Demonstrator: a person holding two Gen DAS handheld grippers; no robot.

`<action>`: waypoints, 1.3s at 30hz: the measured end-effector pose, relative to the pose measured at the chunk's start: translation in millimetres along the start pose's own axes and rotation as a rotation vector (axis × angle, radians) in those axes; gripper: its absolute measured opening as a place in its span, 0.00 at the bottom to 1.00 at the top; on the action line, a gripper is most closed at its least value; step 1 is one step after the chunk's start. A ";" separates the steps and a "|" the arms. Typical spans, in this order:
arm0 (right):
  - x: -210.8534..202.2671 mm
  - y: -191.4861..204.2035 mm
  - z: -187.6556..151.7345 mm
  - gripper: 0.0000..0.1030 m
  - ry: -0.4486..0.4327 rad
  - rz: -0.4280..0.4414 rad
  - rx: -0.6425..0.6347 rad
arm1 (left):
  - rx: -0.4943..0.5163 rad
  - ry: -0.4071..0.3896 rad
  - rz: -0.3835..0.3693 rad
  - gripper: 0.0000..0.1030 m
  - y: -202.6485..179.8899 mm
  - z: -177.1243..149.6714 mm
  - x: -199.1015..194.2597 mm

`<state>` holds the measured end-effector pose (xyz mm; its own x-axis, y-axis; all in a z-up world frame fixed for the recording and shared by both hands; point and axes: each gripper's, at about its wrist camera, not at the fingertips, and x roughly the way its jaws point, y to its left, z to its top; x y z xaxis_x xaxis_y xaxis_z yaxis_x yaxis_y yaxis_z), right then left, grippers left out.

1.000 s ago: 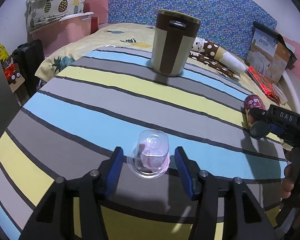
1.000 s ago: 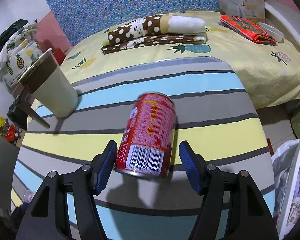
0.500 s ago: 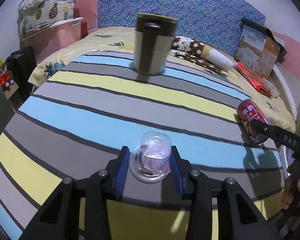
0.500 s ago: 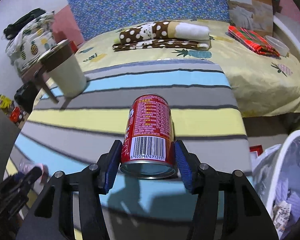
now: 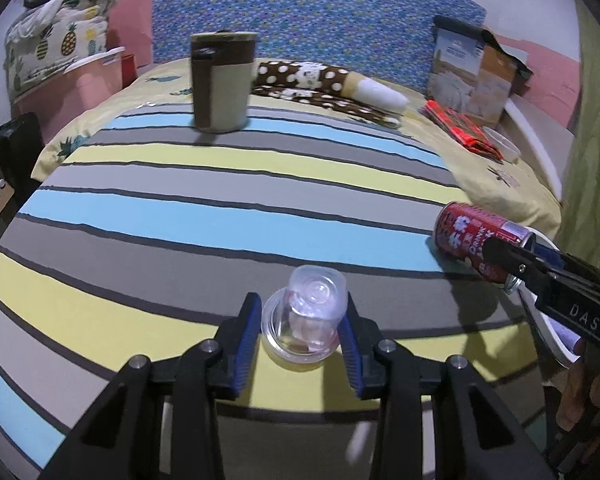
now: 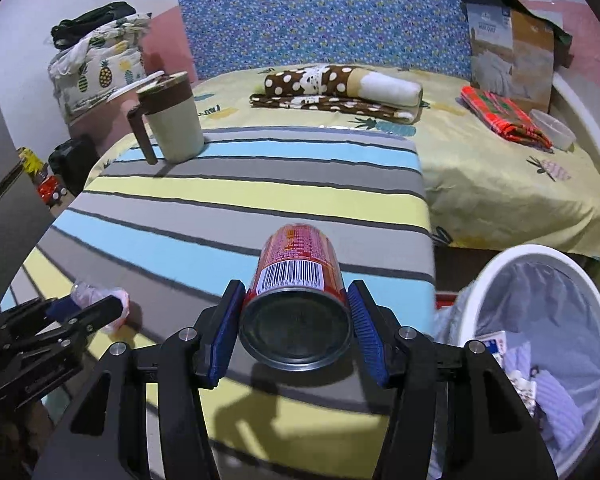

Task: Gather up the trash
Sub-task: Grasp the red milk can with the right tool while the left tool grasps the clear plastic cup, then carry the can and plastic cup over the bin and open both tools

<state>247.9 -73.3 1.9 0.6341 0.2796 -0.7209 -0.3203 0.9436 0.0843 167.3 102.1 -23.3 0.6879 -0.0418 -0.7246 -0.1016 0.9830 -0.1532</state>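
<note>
Above the near edge of the striped table (image 5: 228, 184), the left gripper (image 5: 299, 330) is pinching a clear plastic jelly cup (image 5: 306, 320) between its blue pads (image 5: 246, 334), the cup sitting mouth-down with some pinkish residue inside and a brown-and-cream mug (image 5: 222, 82) standing at the table's far edge. Toward the table's right edge, the right gripper (image 6: 296, 326) is clamping a red drink can (image 6: 296, 300) by its sides, the can lying lengthwise with its base facing the camera, lifted off the striped cloth. Just right of the table, a white trash bin (image 6: 540, 256) lined with a bag is standing with paper scraps inside.
</note>
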 end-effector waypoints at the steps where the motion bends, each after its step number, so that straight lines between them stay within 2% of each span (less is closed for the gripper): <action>1: -2.3 -1.5 -0.9 0.53 -0.005 0.001 -0.002 | 0.007 -0.003 -0.006 0.38 -4.1 -1.4 -2.2; 20: -26.2 -9.9 -21.3 0.53 -0.042 -0.001 -0.011 | 0.046 -0.022 -0.044 0.38 -34.9 -17.0 -21.5; 39: -45.5 -23.4 -27.8 0.53 -0.084 0.013 0.008 | 0.094 -0.033 -0.069 0.38 -62.2 -13.6 -28.5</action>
<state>207.0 -113.0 13.6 0.6871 0.3052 -0.6594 -0.3235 0.9411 0.0984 144.2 39.7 -2.2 0.7141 -0.1059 -0.6920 0.0139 0.9904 -0.1373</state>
